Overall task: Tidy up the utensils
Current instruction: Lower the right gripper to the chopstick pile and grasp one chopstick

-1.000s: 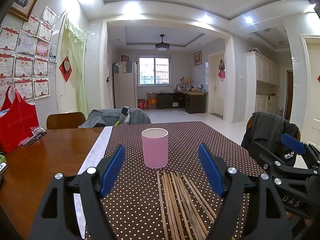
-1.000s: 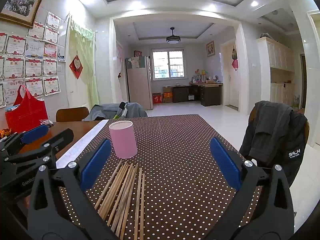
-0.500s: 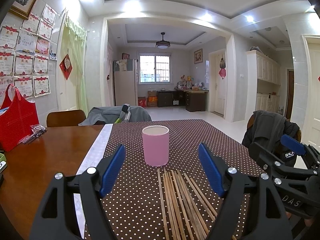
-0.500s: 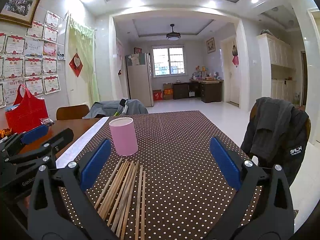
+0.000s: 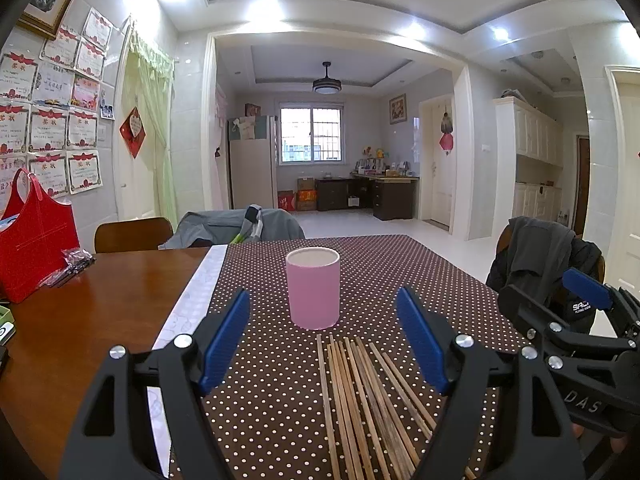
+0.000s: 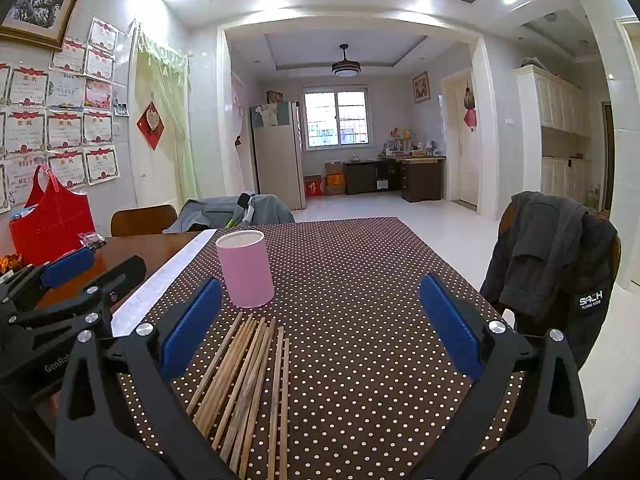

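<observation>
A pink cylindrical cup [image 5: 313, 293] [image 6: 245, 268] stands upright and empty on the brown dotted tablecloth [image 5: 384, 272]. Several wooden chopsticks [image 5: 366, 404] [image 6: 248, 384] lie side by side just in front of it, pointing toward the cup. My left gripper [image 5: 323, 344] hovers open above the chopsticks, nothing between its blue pads. My right gripper [image 6: 320, 324] is open too, to the right of the chopsticks, holding nothing. Each gripper shows at the edge of the other's view.
Bare wooden table [image 5: 80, 320] lies left of the cloth, with a red bag [image 5: 34, 240] and a small packet [image 5: 74, 260] at its far left. A chair draped with a dark jacket [image 6: 560, 256] stands at the table's right; another chair [image 5: 132, 234] at the far end.
Both views tilt slightly downward and nearer; the cup and chopsticks sit a little higher in frame. Both grippers stay open and nothing on the table has moved.
</observation>
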{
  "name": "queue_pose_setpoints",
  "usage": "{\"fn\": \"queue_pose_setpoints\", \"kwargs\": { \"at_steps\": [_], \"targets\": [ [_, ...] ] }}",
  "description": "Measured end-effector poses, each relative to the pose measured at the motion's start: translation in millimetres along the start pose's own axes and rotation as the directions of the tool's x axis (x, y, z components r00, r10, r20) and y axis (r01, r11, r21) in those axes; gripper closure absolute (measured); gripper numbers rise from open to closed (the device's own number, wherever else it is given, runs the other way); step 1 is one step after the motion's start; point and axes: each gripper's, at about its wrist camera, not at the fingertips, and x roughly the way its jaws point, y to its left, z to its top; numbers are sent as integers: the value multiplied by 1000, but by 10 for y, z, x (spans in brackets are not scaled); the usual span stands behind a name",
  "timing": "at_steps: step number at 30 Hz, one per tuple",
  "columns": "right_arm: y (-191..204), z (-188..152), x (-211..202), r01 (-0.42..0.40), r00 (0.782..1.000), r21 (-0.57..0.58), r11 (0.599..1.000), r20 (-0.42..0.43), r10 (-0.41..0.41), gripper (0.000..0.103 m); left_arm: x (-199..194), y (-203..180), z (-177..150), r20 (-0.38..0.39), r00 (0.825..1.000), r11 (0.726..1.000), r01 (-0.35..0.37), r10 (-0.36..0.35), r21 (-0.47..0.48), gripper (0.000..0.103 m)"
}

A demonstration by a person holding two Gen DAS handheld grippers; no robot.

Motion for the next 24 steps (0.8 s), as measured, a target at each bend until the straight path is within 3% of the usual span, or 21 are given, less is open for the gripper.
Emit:
{"fn": "queue_pose_setpoints", "kwargs": {
  "at_steps": [14, 18, 24],
  "targets": [
    [-13, 0, 155, -16, 998, -8, 1000, -60, 15, 6, 115, -20, -11, -40, 999, 1000, -7, 7, 23, 29],
    [-5, -5, 330, -40, 991, -35, 999, -128, 35, 6, 292, 39, -21, -128, 991, 999, 35, -31, 29, 29],
    [-9, -96, 656, -48, 967, -93, 995, -253, 23, 6, 618, 154, -77, -242, 970, 998, 13, 2, 59, 29]
  ]
}}
